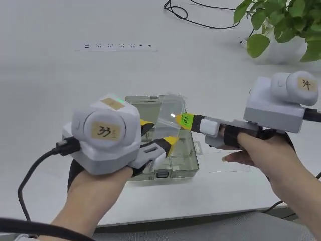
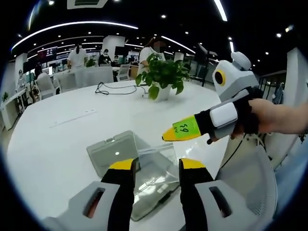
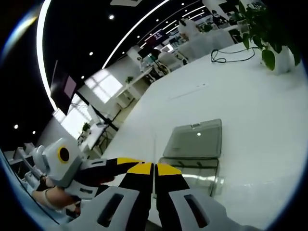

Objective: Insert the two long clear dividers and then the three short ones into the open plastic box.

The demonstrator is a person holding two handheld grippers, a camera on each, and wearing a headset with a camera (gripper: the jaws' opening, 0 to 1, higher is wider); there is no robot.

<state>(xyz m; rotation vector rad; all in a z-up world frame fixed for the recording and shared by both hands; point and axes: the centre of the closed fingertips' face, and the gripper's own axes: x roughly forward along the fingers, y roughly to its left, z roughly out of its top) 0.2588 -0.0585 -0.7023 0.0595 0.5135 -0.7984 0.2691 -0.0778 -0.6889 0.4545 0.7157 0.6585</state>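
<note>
White table (image 1: pixel 50 100), potted plant (image 1: pixel 281 25), ceiling strip lights (image 2: pixel 72 24).

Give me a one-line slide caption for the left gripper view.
Clear divider between the left hand-held gripper's spread jaws over the open plastic box, right hand-held gripper closed at its upper corner.

Two claws are counted, a left claw (image 1: pixel 161 132) and a right claw (image 1: pixel 179 119); one open box (image 1: pixel 186 165) is seen just under their tips; one clear divider (image 1: pixel 170 108) is counted at the right claw's tip; one plant (image 1: pixel 281 20), one power strip (image 1: pixel 118 46) and one cable (image 1: pixel 200 21) are noted well beyond them.
</note>
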